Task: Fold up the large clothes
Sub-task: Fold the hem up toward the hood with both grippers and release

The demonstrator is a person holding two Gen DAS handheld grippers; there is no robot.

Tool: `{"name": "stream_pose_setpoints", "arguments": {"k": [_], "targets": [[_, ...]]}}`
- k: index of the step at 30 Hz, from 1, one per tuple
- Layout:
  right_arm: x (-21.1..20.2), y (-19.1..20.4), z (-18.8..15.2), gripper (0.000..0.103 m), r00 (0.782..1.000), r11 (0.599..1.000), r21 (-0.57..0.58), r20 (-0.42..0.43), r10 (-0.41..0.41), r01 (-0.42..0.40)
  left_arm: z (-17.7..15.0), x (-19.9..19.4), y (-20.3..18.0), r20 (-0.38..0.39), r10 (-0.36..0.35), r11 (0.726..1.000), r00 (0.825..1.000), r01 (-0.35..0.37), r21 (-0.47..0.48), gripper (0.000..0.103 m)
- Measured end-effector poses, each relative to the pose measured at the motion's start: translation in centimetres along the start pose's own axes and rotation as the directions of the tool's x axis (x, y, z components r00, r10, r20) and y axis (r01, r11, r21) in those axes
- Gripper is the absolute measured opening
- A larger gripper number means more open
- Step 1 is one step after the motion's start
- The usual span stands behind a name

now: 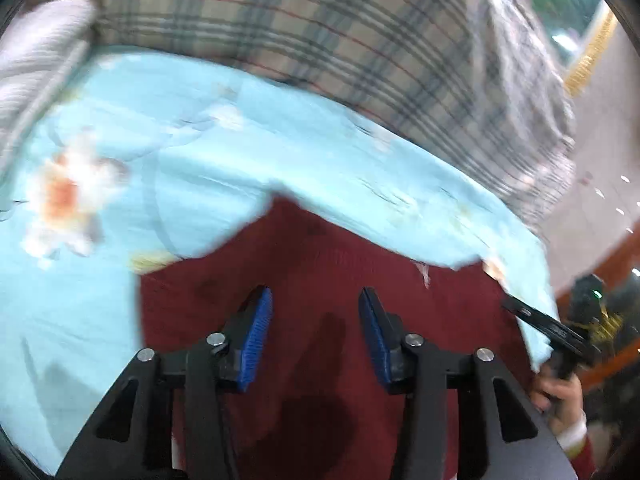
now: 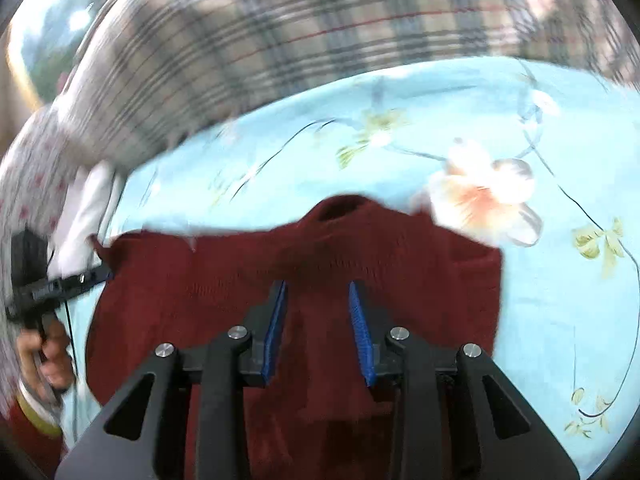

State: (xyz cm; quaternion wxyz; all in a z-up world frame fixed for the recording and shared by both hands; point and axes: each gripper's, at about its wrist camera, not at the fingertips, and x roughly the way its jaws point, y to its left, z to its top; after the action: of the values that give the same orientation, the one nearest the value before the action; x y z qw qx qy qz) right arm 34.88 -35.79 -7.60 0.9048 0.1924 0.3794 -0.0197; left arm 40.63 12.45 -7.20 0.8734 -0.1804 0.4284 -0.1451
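A light blue bedsheet (image 2: 560,320) printed with large white-and-orange flowers (image 2: 486,194) and thin dark stems covers the bed. Along the sheet's far edge lies a beige plaid blanket (image 1: 320,40) with dark and red lines. A grey-white striped cloth (image 1: 36,60) sits at the sheet's far left corner, much blurred.

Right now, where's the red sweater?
The red sweater lies on the light blue floral sheet, under both open hand-held grippers, plaid blanket beyond it.
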Motion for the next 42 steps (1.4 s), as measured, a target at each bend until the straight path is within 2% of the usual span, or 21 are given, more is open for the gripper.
{"name": "stream_pose_setpoints", "arguments": {"k": [2, 5, 9, 14, 16, 18, 20, 24, 27, 30, 33, 37, 39, 42], "targets": [[0.1, -0.5, -0.4, 0.033, 1.0, 1.0, 0.03, -0.013, -0.002, 0.002, -0.5, 0.1, 1.7, -0.018, -0.009, 0.999, 1.0, 0.008, -0.048, 0.046], [-0.8, -0.8, -2.1, 0.033, 1.0, 0.999, 0.035, -0.024, 0.004, -0.003, -3.1, -1.3, 3.4, -0.035, -0.033, 0.995, 0.999, 0.029, -0.097, 0.046], [-3.5, -0.1, -4.8, 0.033, 0.999, 0.999, 0.043, -0.003, 0.032, -0.032, -7.2, -4.8, 3.2, 0.004, -0.066, 0.987, 0.998, 0.066, -0.144, 0.048], [-5.9, 1.6, -8.1, 0.033, 0.993, 0.992, 0.058, 0.026, 0.112, -0.113, -13.5, -9.5, 2.0, 0.054, -0.177, 0.956, 0.983, 0.185, -0.228, 0.061], [-6.5, 1.9, -9.6, 0.033, 0.989, 0.986, 0.075, 0.031, 0.144, -0.146, -15.5, -9.8, 1.6, 0.04, -0.198, 0.945, 0.979, 0.201, -0.258, 0.068], [-6.7, 2.4, -11.0, 0.033, 0.985, 0.98, 0.1, 0.034, 0.17, -0.173, -17.1, -9.3, 1.3, 0.018, -0.23, 0.928, 0.973, 0.225, -0.299, 0.069], [-6.8, 2.8, -12.4, 0.033, 0.981, 0.973, 0.125, 0.03, 0.194, -0.196, -18.5, -8.3, 1.7, -0.005, -0.251, 0.906, 0.968, 0.233, -0.352, 0.075], [-6.9, 3.7, -14.2, 0.033, 0.976, 0.966, 0.138, 0.006, 0.219, -0.217, -18.9, -6.3, 2.0, 0.014, -0.264, 0.866, 0.965, 0.243, -0.437, 0.082], [-6.9, 4.2, -14.9, 0.033, 0.975, 0.967, 0.135, -0.013, 0.222, -0.218, -17.3, -5.1, 1.0, 0.048, -0.233, 0.874, 0.971, 0.231, -0.427, 0.092], [-6.9, 4.6, -15.2, 0.033, 0.975, 0.967, 0.132, -0.022, 0.222, -0.217, -16.3, -4.1, 1.7, 0.088, -0.195, 0.866, 0.977, 0.213, -0.453, 0.094], [-7.1, 4.8, -15.0, 0.033, 0.974, 0.967, 0.129, -0.018, 0.225, -0.221, -15.3, -3.4, 1.3, 0.135, -0.163, 0.864, 0.977, 0.207, -0.458, 0.102], [-7.3, 4.9, -14.4, 0.033, 0.973, 0.967, 0.116, -0.012, 0.229, -0.226, -14.7, -2.9, 0.9, 0.152, -0.108, 0.874, 0.982, 0.167, -0.457, 0.102], [-7.3, 5.0, -13.9, 0.033, 0.973, 0.968, 0.111, -0.007, 0.229, -0.227, -14.8, -3.0, 0.8, 0.153, -0.12, 0.873, 0.981, 0.177, -0.454, 0.102], [-7.3, 5.0, -13.2, 0.033, 0.972, 0.966, 0.109, 0.007, 0.233, -0.233, -15.6, -3.9, 1.5, 0.163, -0.152, 0.857, 0.975, 0.212, -0.47, 0.101]]}}
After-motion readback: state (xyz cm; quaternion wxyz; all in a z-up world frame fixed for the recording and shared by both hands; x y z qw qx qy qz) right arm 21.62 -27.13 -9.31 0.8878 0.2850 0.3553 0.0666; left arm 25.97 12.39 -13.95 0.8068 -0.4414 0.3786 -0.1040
